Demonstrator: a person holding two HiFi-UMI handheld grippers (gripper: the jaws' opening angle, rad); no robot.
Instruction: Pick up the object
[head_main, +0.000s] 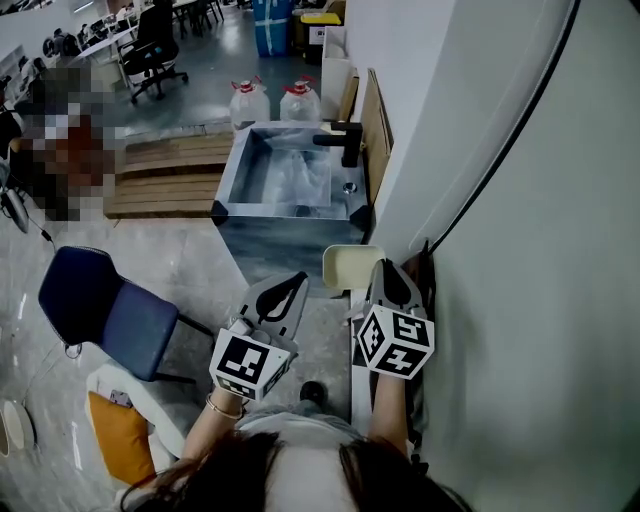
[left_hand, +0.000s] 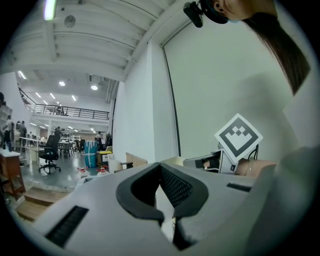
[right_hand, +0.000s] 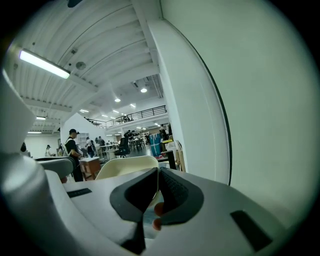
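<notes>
Low in the head view's middle, the left gripper (head_main: 298, 279) and the right gripper (head_main: 384, 266) both have jaws closed together. Higher up sit 1 sink (head_main: 232, 165) and 2 red-capped water jugs (head_main: 249, 102). 1 blue chair (head_main: 100, 305) stands at the left. Which thing to pick up cannot be told.

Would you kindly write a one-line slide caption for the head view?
Person holds left gripper and right gripper, both shut, beside a white wall, facing a metal sink.
</notes>
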